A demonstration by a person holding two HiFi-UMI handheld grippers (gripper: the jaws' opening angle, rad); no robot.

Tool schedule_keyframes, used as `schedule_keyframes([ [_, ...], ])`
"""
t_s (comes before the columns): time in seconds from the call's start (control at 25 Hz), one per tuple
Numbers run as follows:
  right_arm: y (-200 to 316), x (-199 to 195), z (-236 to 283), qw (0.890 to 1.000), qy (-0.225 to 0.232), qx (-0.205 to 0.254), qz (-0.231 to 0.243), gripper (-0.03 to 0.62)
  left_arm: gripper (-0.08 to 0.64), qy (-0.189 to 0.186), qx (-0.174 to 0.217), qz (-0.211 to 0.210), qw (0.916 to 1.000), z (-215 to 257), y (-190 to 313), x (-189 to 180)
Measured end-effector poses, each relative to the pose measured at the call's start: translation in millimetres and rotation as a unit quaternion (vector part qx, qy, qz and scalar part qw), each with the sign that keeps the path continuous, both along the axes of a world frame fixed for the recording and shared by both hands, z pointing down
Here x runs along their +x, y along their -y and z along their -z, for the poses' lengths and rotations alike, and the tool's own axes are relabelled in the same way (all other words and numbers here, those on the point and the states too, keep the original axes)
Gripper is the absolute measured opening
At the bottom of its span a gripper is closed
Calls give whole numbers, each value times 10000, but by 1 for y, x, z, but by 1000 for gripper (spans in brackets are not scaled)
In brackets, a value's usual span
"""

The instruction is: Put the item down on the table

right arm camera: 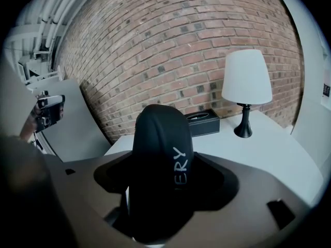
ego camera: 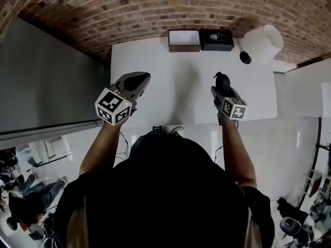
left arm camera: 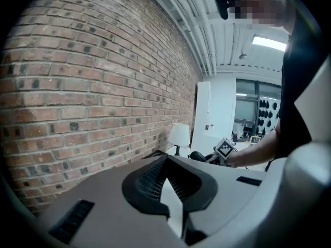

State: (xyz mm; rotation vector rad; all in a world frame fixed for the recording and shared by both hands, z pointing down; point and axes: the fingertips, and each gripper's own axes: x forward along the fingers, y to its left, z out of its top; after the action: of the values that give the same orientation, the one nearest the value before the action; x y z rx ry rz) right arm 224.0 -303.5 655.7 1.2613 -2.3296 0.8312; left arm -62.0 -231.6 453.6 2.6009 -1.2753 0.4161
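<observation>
A black rounded item point(right arm camera: 159, 159) with white letters stands upright between my right gripper's jaws, which are shut on it. In the head view that right gripper point(ego camera: 222, 84) hangs over the right half of the white table point(ego camera: 176, 92), the black item point(ego camera: 221, 77) sticking out past its tips. I cannot tell whether the item touches the table. My left gripper point(ego camera: 138, 80) is held over the table's left edge. Its jaws point(left arm camera: 168, 161) meet at the tips with nothing between them.
At the table's far edge stand a white box point(ego camera: 184, 39) and a black tissue box point(ego camera: 216, 39). A white-shaded lamp point(ego camera: 262, 43) stands at the far right corner. A brick wall runs behind. A grey panel point(ego camera: 46, 81) stands left of the table.
</observation>
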Motion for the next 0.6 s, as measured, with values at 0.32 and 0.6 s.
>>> schedule_keyframes([
  [0.32, 6, 5, -43, 9993, -228, -278, -42, 345, 15, 41, -111, 2, 9999, -7, 6, -4],
  [0.6, 12, 6, -73, 9979, -462, -447, -13, 345, 15, 84, -244, 51, 9997, -13, 8, -11],
])
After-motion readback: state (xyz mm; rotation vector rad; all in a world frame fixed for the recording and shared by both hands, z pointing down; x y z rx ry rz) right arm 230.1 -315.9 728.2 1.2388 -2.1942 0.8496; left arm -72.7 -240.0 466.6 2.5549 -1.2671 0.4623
